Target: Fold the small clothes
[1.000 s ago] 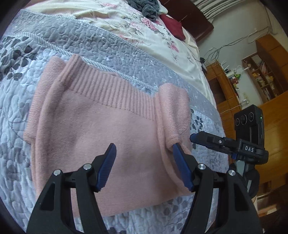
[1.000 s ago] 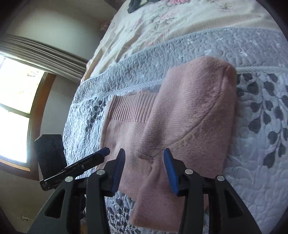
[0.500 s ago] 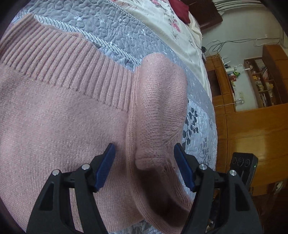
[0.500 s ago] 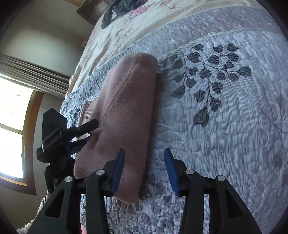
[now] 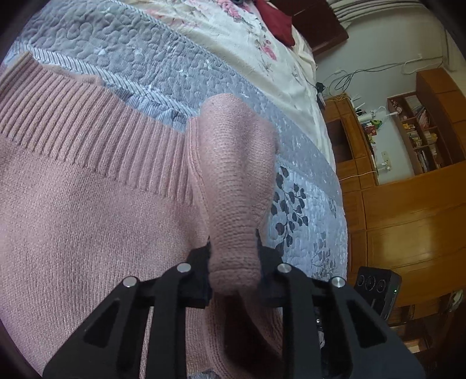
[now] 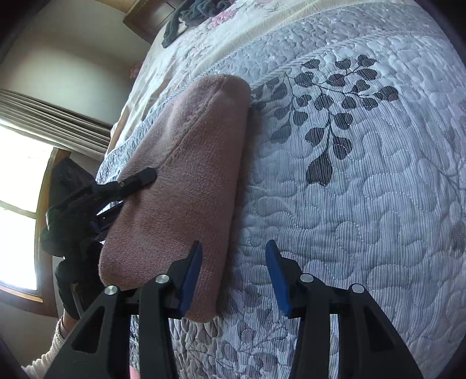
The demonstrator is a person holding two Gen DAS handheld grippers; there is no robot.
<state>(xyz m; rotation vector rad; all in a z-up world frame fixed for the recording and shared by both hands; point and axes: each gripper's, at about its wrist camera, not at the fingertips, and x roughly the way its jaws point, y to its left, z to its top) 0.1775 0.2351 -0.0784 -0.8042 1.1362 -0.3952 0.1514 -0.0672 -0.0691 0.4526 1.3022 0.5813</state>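
Observation:
A small pink knit sweater (image 5: 87, 221) lies flat on the grey quilted bedspread (image 5: 151, 61), ribbed band toward the far side. My left gripper (image 5: 233, 262) is shut on the cuff of its right sleeve (image 5: 236, 175), which bulges up between the fingers. In the right wrist view the sweater's other folded sleeve (image 6: 186, 180) shows as a pink slab. My right gripper (image 6: 233, 274) stands open at the sleeve's near edge, its left pad (image 6: 190, 277) over the fabric, its right pad over bare quilt. The left gripper (image 6: 122, 189) shows at the sweater's far side.
A cream floral sheet (image 5: 233, 32) with a dark red cloth (image 5: 276, 26) lies farther up the bed. Wooden cabinets and shelves (image 5: 413, 180) stand to the right. A window (image 6: 20, 210) is at the left. A person's white sleeve (image 6: 55, 347) shows low left.
My left gripper has moved in and shut on the sleeve cuff that lay between its open fingers. The right gripper moved slightly forward along the sweater's edge, still open.

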